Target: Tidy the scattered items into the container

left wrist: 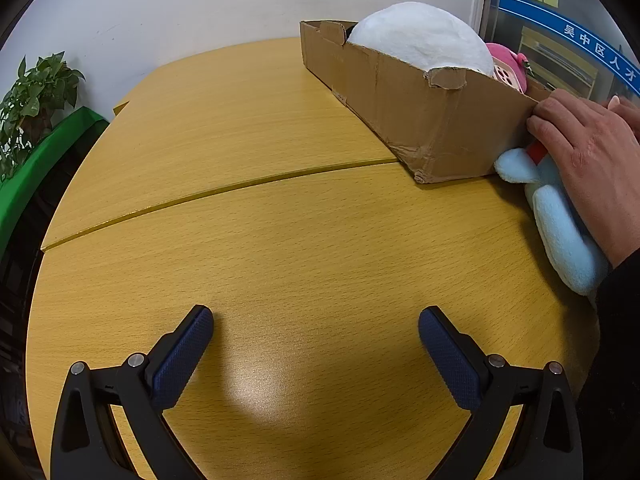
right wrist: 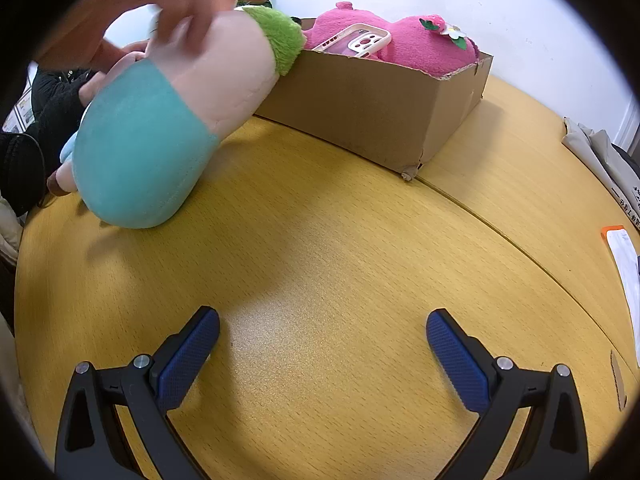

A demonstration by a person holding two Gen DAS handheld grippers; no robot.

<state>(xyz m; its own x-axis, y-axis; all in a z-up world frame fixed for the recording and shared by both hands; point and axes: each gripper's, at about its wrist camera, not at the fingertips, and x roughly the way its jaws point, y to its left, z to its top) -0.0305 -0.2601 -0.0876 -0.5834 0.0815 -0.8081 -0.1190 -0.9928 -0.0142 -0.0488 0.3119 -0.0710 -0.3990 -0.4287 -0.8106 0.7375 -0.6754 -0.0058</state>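
Left gripper: fingers spread wide, empty, above bare table.
Right gripper: likewise released, holding nothing.
Cardboard box: far side of the table; already holds a pink plush, a phone case and, in the left view, a white plush.
Teal-and-cream plush: far left in the right view, leaning on the box's near wall, a bare hand on it.
Light-blue plush: near right of the box, under a hand.
Handling: probably light, soft, compressible, not fragile; pinch a narrow part such as the green collar.
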